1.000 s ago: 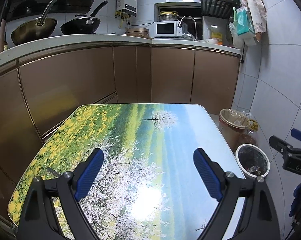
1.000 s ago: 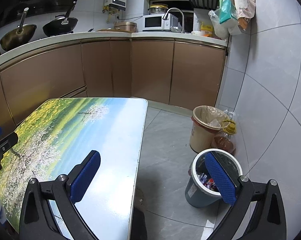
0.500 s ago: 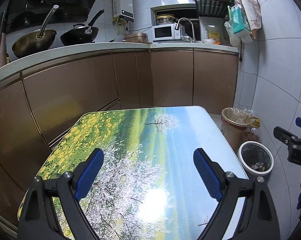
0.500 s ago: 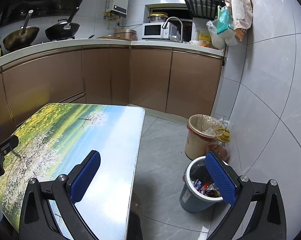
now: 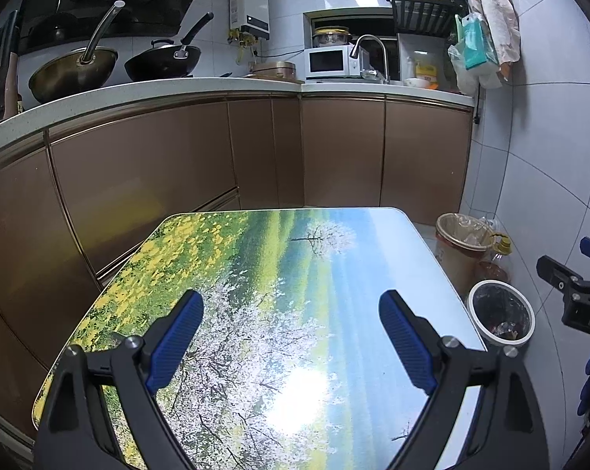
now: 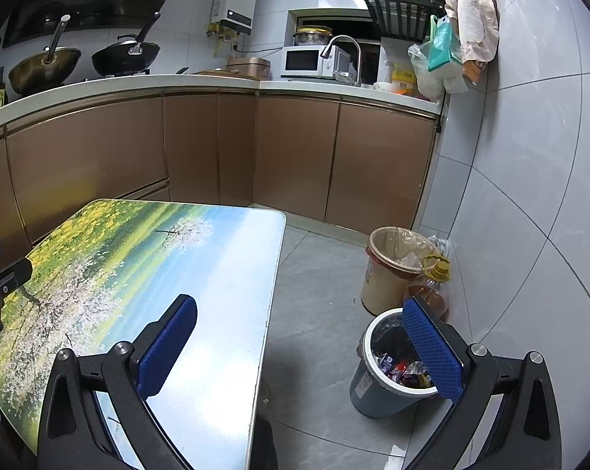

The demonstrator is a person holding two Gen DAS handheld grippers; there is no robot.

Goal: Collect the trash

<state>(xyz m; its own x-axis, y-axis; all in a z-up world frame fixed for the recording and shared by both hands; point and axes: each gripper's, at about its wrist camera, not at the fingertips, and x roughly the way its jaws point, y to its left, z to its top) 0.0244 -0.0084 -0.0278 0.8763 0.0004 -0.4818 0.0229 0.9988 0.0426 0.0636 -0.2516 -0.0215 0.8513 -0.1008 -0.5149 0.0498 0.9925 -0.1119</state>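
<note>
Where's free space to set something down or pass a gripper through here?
Free: the whole printed tabletop, nothing lying on it. Also the grey floor strip between the table edge and the bins. Crowded: the wall corner, where the tan bin, oil bottle and blue trash bin cluster, and the cluttered counter.

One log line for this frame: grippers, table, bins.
left gripper: open, empty | right gripper: open, empty | table: no trash visible | blue bin: wrappers inside | beige bin: lined
</note>
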